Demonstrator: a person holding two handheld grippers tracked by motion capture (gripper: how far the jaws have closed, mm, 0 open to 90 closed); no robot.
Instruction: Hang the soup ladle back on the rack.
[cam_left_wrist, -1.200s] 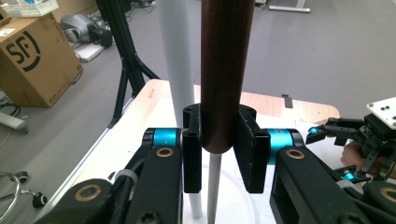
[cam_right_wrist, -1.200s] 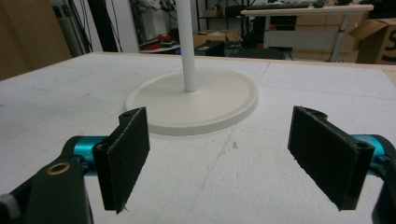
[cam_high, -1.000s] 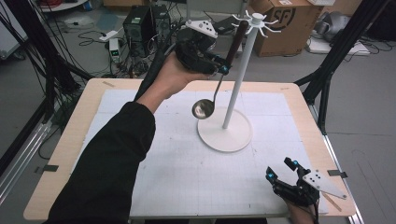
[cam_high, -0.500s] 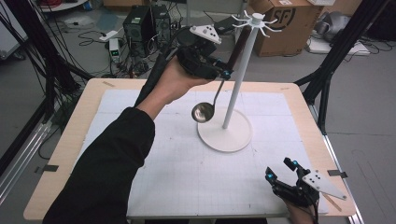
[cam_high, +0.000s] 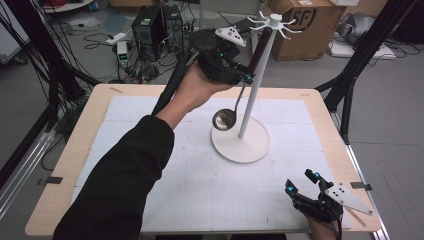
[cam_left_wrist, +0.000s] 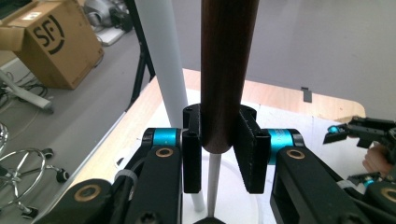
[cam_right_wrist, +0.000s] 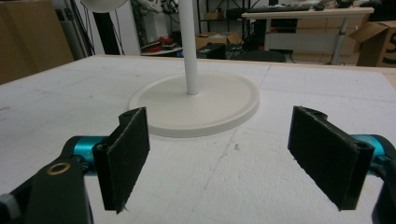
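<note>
Your left gripper (cam_high: 244, 75) is clamped on the dark wooden handle of a ladle (cam_high: 225, 119), which hangs above the table with its bowl just beside the white stand (cam_high: 240, 145) and its post. Your right gripper (cam_high: 302, 187) rests low at the table's near right corner, jaws wide with nothing between them. A white gridded mat (cam_high: 150, 165) covers the pale wooden table (cam_high: 65, 165). Beyond it the grey floor carries a cardboard box (cam_high: 305, 25), cables and black frame legs.

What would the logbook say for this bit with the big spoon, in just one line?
left gripper: shut on ladle handle, held up beside white hook stand | right gripper: open, low over table | ladle: not hung yet
</note>
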